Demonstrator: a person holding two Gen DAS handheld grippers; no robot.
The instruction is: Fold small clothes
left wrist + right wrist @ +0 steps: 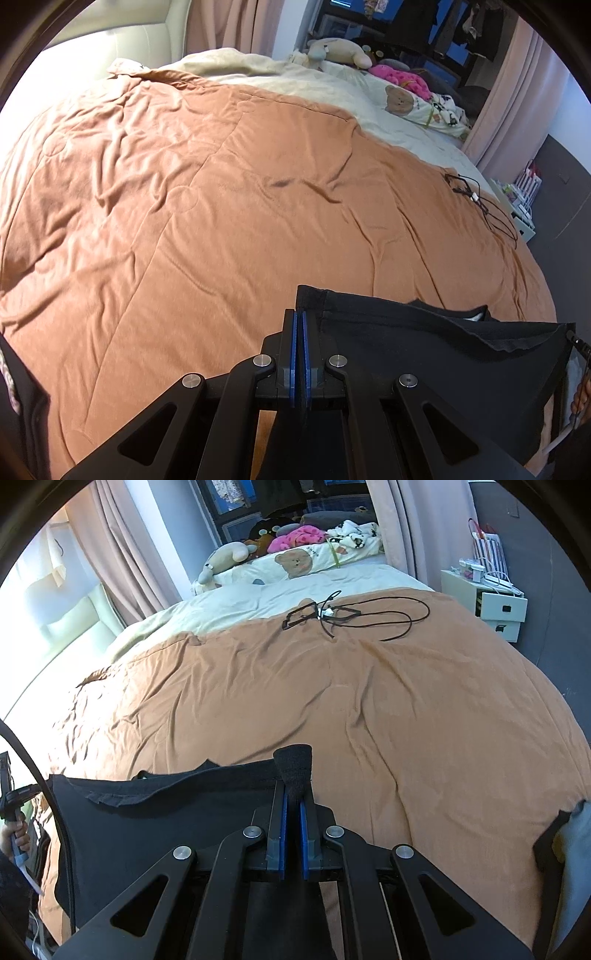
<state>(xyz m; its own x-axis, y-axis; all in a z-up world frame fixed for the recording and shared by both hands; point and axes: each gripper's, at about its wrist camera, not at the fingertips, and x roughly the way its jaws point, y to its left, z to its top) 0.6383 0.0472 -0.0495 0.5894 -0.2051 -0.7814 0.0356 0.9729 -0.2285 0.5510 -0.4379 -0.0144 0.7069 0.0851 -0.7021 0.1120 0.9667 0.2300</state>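
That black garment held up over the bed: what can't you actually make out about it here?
- Black garment, left wrist view: lower part hidden behind the left gripper.
- Right wrist view: its bottom cut off by the frame and the right gripper.
- What kind of clothing it is: unclear.

The black garment [424,354] is matt cloth with a frayed raw edge. The orange blanket [221,221] looks soft and creased with a faint sheen. Gripper arms are matt black plastic with shiny metal rivets [263,360] and smooth blue pads [283,834].
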